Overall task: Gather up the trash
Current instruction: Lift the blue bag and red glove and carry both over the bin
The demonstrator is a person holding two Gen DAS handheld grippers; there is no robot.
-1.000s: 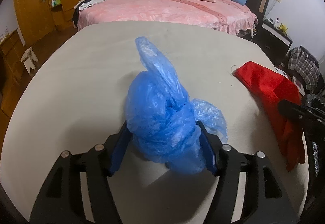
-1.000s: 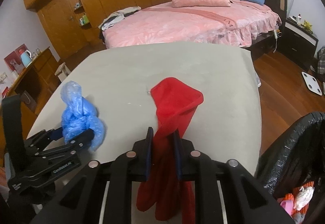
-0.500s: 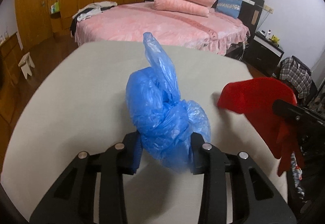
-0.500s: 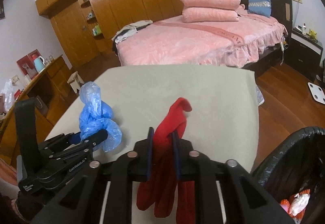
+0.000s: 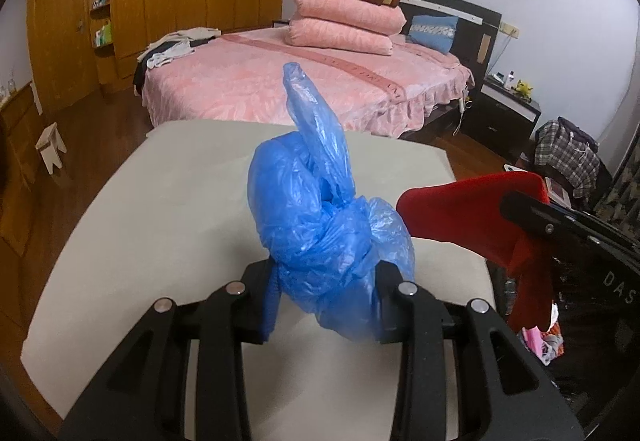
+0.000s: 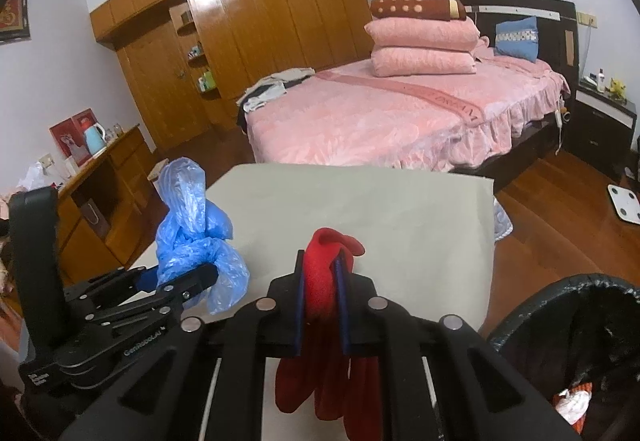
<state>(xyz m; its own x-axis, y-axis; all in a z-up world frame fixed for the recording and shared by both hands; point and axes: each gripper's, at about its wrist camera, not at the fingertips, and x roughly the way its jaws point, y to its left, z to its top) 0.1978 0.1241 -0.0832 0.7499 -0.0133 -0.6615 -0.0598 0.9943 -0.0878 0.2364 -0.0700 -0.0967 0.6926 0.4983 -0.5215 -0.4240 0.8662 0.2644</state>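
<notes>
Beige tabletop (image 6: 400,209) lies below both lifted loads. Left gripper (image 5: 326,305) clamps the knotted blue plastic bag (image 5: 320,225); right gripper (image 6: 322,301) pinches the limp red cloth (image 6: 324,281). Carry each toward the black-lined bin (image 6: 520,321) at four o'clock, releasing only once above its rim.

Left tool (image 5: 326,305) and right tool (image 6: 320,301), side by side, level, each with jaws clamped on its load.
</notes>
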